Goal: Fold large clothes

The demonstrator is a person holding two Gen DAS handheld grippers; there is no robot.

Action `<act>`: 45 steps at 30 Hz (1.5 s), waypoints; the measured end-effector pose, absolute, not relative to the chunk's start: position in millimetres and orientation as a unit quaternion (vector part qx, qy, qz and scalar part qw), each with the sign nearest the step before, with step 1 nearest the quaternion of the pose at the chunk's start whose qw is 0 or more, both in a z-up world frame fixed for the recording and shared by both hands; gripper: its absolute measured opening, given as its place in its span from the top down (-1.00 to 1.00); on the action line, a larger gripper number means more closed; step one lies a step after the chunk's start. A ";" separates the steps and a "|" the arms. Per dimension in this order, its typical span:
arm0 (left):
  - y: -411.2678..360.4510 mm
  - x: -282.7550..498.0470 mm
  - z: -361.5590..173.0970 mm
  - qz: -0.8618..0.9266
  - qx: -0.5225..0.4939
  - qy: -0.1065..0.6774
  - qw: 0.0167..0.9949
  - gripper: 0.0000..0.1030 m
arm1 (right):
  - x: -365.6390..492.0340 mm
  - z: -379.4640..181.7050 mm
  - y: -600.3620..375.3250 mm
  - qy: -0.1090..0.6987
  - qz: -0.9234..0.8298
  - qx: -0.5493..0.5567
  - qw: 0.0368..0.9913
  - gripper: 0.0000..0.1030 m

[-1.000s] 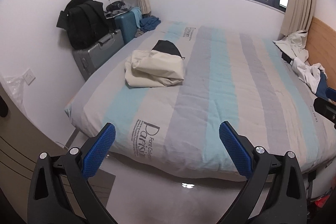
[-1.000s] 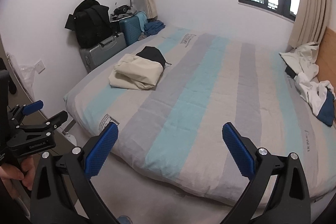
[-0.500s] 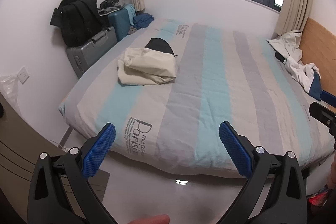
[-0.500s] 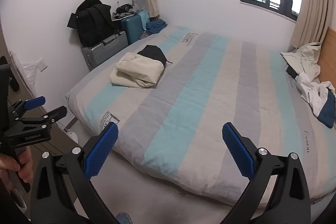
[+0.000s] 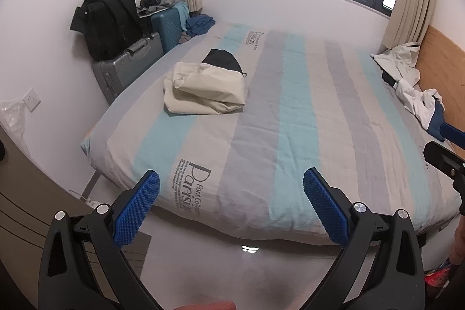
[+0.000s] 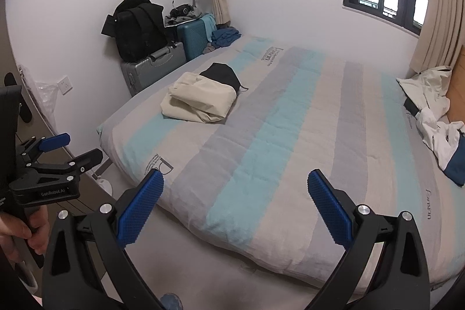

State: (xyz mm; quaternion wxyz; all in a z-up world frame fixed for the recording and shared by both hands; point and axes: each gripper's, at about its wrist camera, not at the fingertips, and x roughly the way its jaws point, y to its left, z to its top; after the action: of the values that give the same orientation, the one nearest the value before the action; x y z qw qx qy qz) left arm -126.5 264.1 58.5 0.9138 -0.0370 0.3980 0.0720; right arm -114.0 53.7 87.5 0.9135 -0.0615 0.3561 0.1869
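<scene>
Currently your left hand-held gripper (image 5: pixel 231 199) is released, blue pads spread wide with nothing between them, held off the foot of the bed (image 5: pixel 290 118) above the floor. Your right hand-held gripper (image 6: pixel 235 201) is likewise released and empty, jaws wide, also short of the mattress edge. In the right wrist view, the left unit shows at 9 o'clock, gripped by your hand (image 6: pixel 17 234).

Outward, on the striped cover: folded cream garment (image 5: pixel 205 89) at 11 o'clock in the left wrist view, lying flat near the bed's left edge, with a black piece (image 5: pixel 222 61) touching its far side. Well apart from both grippers.

At 3 o'clock, near the wooden headboard (image 5: pixel 441 60), a loose heap of white and navy clothes (image 5: pixel 415 95), unfolded.

Beyond the bed at 10 o'clock: grey suitcase (image 5: pixel 128 66) against the wall, black backpack (image 5: pixel 109 19) on top, teal suitcase (image 5: pixel 168 25) beside it.
</scene>
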 end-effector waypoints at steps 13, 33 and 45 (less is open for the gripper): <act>263.0 -124.6 57.8 0.078 -0.037 0.402 0.911 -0.88 | -114.6 87.5 55.6 0.358 0.188 -0.063 0.913 -0.86; 262.2 -123.7 62.2 0.084 -0.034 0.401 0.912 -0.88 | -114.1 87.6 54.2 0.358 0.189 -0.061 0.912 -0.86; 259.7 -127.0 62.1 0.093 -0.037 0.392 0.914 -0.88 | -112.8 88.0 52.8 0.358 0.189 -0.062 0.912 -0.86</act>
State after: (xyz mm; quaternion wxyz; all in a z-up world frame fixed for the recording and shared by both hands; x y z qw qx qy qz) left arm -127.0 259.7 62.1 0.9145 -0.0373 0.3919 0.0934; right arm -112.8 52.8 88.0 0.9122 -0.0622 0.3585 0.1886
